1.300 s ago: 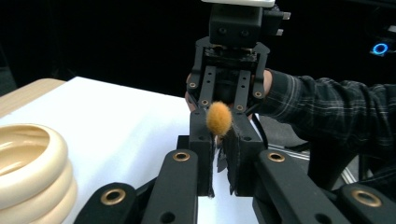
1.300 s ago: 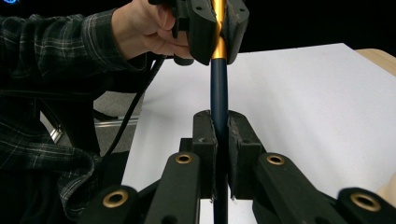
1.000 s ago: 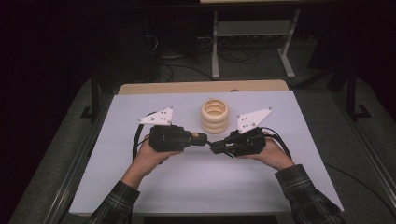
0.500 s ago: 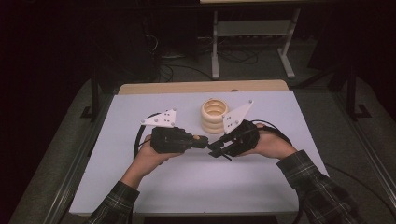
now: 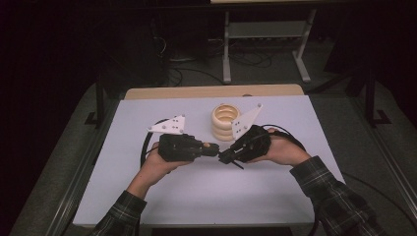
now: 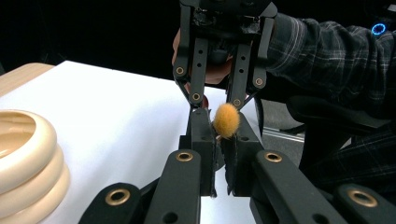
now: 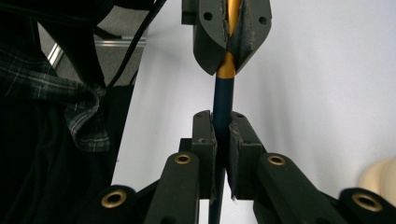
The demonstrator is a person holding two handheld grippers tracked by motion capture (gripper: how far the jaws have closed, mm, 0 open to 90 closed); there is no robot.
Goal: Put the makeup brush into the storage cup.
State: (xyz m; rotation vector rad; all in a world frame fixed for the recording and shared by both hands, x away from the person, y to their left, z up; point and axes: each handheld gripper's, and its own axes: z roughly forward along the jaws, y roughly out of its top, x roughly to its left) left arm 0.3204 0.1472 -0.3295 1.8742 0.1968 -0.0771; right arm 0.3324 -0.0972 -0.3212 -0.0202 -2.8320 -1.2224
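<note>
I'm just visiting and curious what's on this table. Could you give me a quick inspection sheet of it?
Surface: white sheet over a wooden table, flat and clean.
Job's things: one thin stick, gold and dark blue, spanning both grippers above the sheet.
Clutter: a stack of cream rings behind the grippers.
Grippers: left gripper shut on the stick's gold end; right gripper shut on its dark part, tip to tip.
Cables: a black cable loops behind the left gripper, another behind the right.
Surroundings: dark room, metal stand on the floor beyond.
</note>
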